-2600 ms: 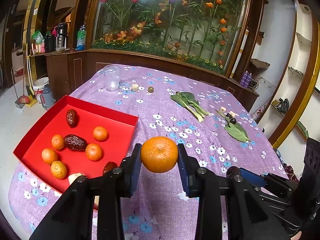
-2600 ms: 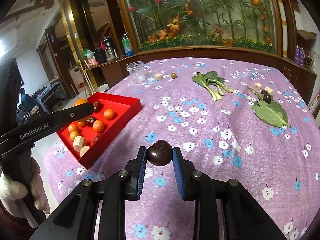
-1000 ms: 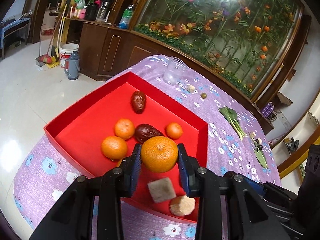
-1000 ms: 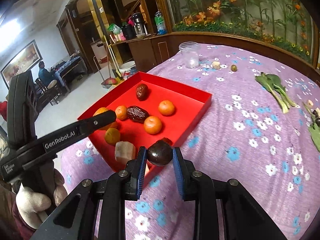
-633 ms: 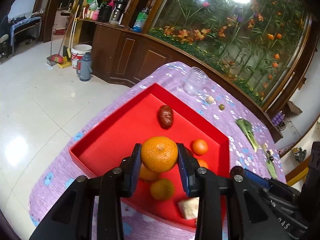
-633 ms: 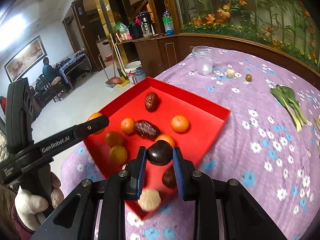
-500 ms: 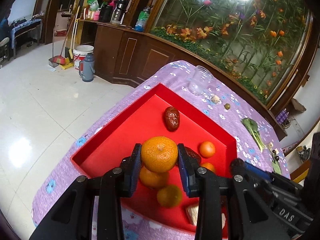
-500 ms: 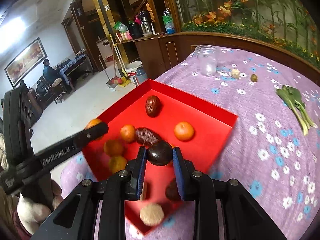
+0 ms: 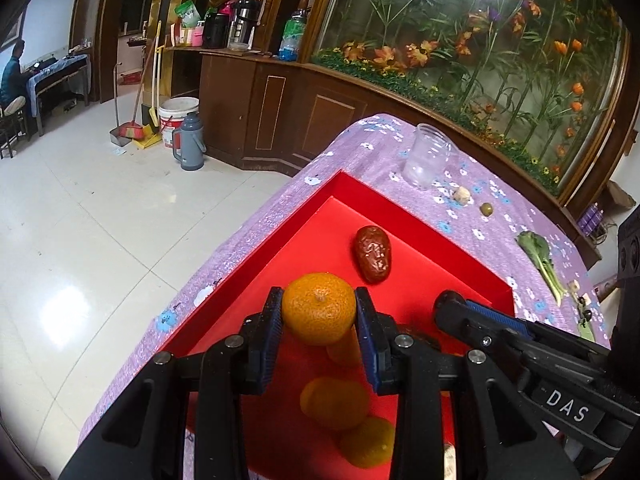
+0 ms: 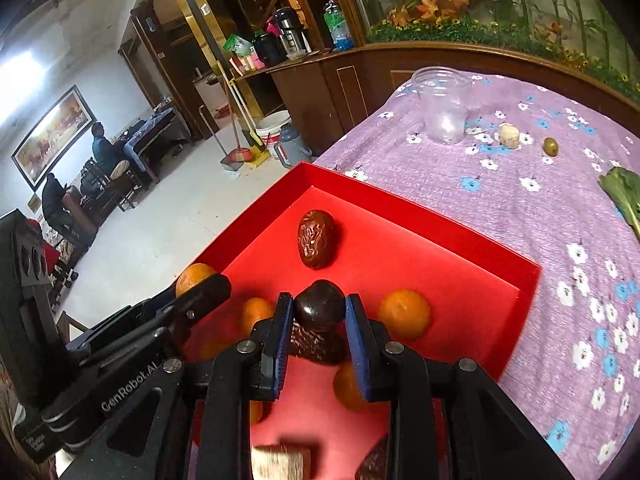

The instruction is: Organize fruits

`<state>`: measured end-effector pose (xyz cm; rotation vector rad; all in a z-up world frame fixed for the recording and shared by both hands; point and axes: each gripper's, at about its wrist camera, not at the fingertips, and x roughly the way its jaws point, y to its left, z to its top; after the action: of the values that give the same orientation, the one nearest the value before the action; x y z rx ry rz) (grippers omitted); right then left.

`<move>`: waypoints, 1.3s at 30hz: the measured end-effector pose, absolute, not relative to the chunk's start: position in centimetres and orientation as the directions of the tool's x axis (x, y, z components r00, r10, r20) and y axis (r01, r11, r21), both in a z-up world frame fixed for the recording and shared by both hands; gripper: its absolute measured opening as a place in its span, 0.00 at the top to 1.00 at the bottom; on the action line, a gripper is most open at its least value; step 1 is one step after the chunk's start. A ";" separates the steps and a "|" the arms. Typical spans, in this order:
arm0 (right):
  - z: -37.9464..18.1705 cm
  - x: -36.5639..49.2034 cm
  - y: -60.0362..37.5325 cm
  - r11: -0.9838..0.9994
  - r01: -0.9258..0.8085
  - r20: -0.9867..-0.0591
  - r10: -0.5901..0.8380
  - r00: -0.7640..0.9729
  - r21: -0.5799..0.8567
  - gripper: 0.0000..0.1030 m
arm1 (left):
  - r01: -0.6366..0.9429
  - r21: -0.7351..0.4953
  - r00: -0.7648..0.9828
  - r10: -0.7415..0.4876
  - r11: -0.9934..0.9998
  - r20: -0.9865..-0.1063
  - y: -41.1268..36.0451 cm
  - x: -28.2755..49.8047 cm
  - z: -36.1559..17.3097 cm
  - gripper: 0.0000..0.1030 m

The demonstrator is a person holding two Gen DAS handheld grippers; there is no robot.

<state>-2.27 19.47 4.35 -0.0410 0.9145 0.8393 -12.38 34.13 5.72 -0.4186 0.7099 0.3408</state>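
The mandarin [image 9: 319,308] is clenched in the left tongs [image 9: 319,330] above the red tray [image 9: 404,216]; the dark round fruit [image 10: 320,309] is gripped by the right tongs [image 10: 316,332] over the same tray (fruit already lies below). Step in hand, seemingly: delivery. Next, lower to bare floor and release.

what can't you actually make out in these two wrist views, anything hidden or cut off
- Left wrist view: the oranges under the left gripper are blurred and partly covered by its fingers, so their count is unclear.
- Right wrist view: the wrinkled date behind the right gripper is mostly hidden.
- Right wrist view: the pale cube is blurred and cut off by the bottom edge.
- Both views: the near side of the red tray is hidden by the grippers.
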 end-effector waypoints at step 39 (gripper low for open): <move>3.5 -1.3 18.7 0.707 -0.615 -0.711 0.628 0.317 0.350 0.65 | -0.457 -0.257 0.698 0.164 0.851 -0.697 33.7 -12.8 6.0 0.33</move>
<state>-1.25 18.72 3.47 0.0150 0.9434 0.8180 -12.82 33.69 5.97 -0.4360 0.7206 0.3590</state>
